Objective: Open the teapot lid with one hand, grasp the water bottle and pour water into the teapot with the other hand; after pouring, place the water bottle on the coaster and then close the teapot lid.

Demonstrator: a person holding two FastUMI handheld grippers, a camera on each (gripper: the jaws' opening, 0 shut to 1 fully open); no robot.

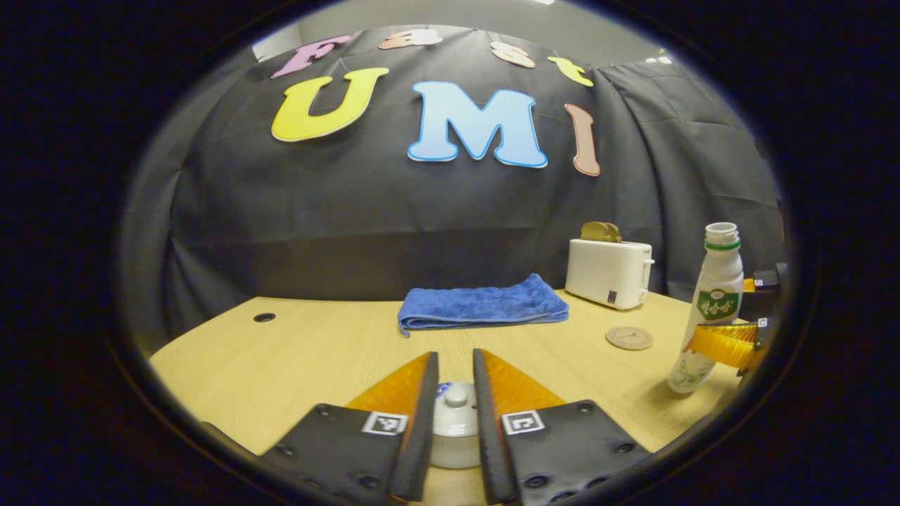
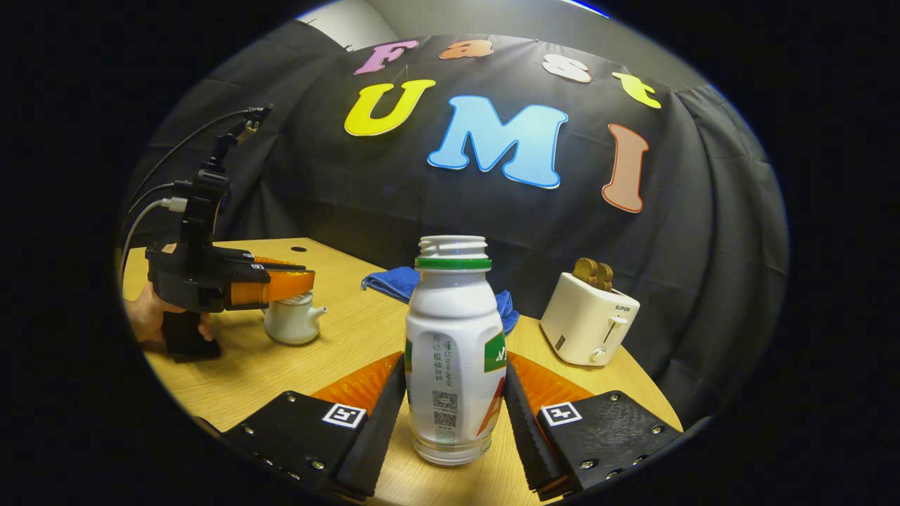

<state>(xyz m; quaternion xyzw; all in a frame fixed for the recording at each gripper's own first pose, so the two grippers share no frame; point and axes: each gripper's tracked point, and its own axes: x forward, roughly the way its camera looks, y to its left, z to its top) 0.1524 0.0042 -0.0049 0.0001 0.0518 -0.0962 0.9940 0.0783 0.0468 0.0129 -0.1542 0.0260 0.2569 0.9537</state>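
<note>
On the bench [image 1: 295, 358], the towel [image 1: 482, 303] lies behind the teapot [image 1: 455, 425]; toaster [image 1: 608, 273], coaster [image 1: 629, 338] and bottle [image 1: 706, 316] stand right.

White teapot [image 2: 293, 318] upright on table, lid [image 1: 455, 411] on, spout rightward in right gripper view. Uncapped white water bottle [image 2: 454, 351] upright. Round cork coaster [image 1: 629, 338] flat, bare.

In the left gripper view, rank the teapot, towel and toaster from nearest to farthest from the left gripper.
1. Teapot: between the left gripper's fingers.
2. Towel: straight ahead, mid-table.
3. Toaster: back right, by the wall.
</note>
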